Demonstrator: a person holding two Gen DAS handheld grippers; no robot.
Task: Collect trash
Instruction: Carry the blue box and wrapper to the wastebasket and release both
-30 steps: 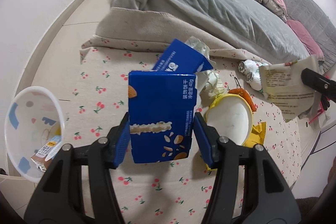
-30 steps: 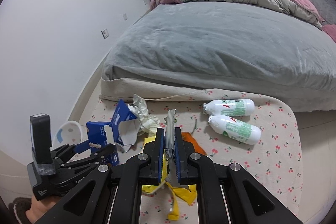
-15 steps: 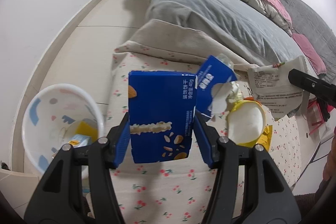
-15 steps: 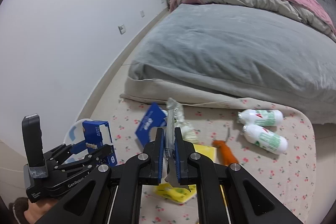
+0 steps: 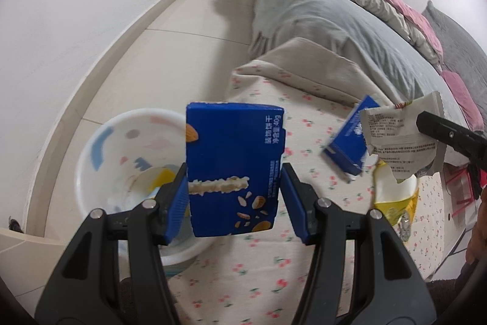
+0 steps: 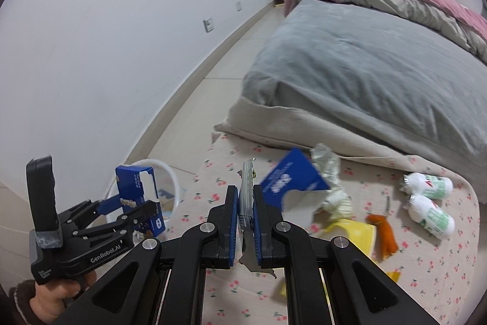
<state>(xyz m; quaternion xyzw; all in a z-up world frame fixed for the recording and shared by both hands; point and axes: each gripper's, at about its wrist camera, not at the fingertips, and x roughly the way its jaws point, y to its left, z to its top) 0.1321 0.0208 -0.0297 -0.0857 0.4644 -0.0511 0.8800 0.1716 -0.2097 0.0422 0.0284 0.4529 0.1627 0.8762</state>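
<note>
My left gripper (image 5: 232, 197) is shut on an upright blue snack box (image 5: 234, 169). It hangs over the near rim of a white patterned bin (image 5: 121, 148) that stands on the floor left of the table and holds some rubbish. In the right wrist view the same left gripper (image 6: 127, 209) and box (image 6: 137, 188) sit in front of the bin (image 6: 173, 181). My right gripper (image 6: 246, 203) is shut on a torn silvery wrapper (image 6: 247, 181); that wrapper (image 5: 401, 136) hangs at the right edge of the left view.
On the cherry-print tablecloth (image 6: 219, 191) lie a torn blue box (image 6: 289, 181), crumpled paper (image 6: 328, 172), a yellow cup (image 6: 350, 230), an orange scrap (image 6: 383, 233) and two white bottles (image 6: 429, 188). A grey-covered bed (image 6: 365, 66) stands behind; a white wall runs along the left.
Both grippers have swung left with their loads. The bin has come from the left edge to just behind the blue box, and the table litter has slid to the right.
</note>
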